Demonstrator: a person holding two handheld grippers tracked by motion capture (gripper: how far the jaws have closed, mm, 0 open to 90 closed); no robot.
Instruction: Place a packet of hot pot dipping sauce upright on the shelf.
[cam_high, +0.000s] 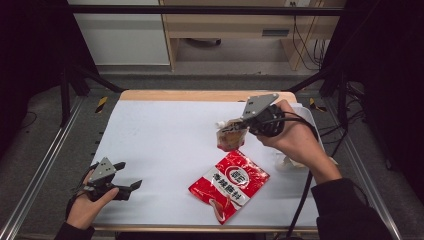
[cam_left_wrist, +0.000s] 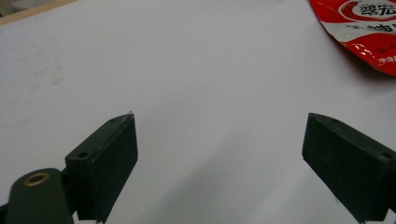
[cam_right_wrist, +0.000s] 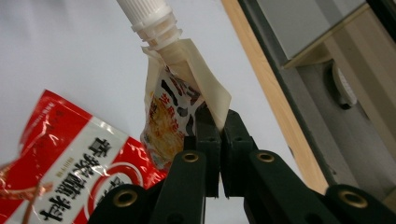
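Cream spouted pouch (cam_right_wrist: 173, 112), lifted, above red packet (cam_high: 229, 183)

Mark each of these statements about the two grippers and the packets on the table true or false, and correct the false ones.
1. The right gripper is shut on the spouted pouch. True.
2. The left gripper holds the red packet. False: its jaws stand open with nothing between them.
3. The red packet lies flat on the white table cover. True.
4. The spouted pouch has a black cap. False: its spout is white.
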